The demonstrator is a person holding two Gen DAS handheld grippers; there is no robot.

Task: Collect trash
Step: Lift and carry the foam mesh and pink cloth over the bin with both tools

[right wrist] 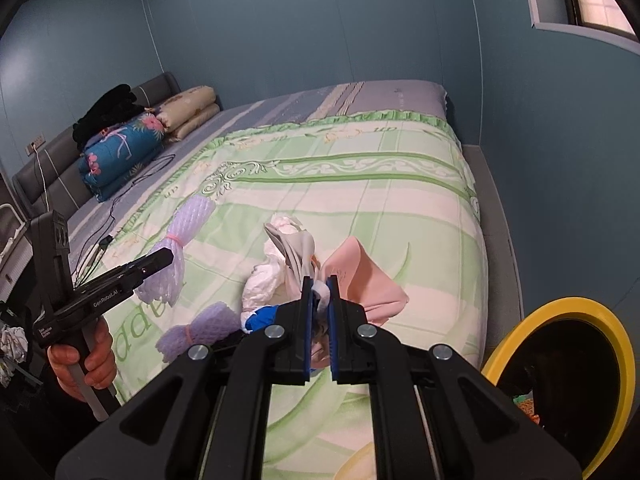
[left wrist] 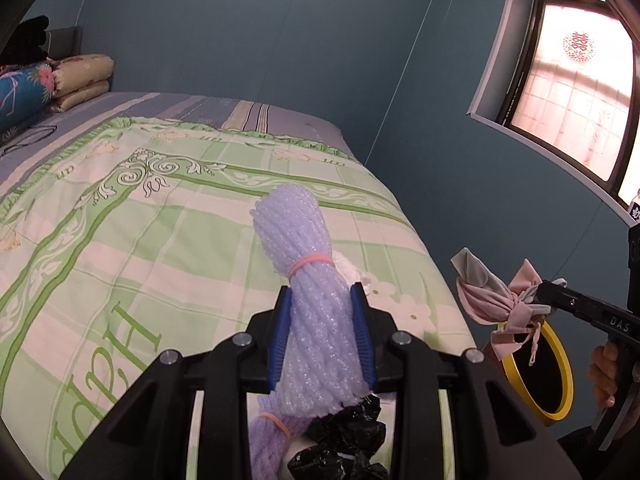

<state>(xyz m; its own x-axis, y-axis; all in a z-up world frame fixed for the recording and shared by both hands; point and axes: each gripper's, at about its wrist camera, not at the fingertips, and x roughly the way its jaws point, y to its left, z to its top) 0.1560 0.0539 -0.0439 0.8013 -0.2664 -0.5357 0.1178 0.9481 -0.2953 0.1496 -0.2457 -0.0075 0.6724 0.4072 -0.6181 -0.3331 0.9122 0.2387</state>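
The left gripper (left wrist: 322, 312) pinches a purple foam net (left wrist: 298, 256) above the quilt (left wrist: 120, 240). The right gripper (right wrist: 320, 304) clamps a pink-and-grey cloth bundle (right wrist: 360, 280), lifted beside the bed's edge, just over the yellow-rimmed bin (right wrist: 592, 312). A second net (right wrist: 204, 328) and white wad (right wrist: 264, 280) lie on the quilt.

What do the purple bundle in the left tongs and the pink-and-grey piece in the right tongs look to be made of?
The purple bundle, held in the left tongs, looks like foam netting: a matte, bubbly mesh, banded with a pink rubber band. The pink-and-grey piece in the right tongs seems to be soft fabric: matte, folded and knotted, with limp hanging ends.
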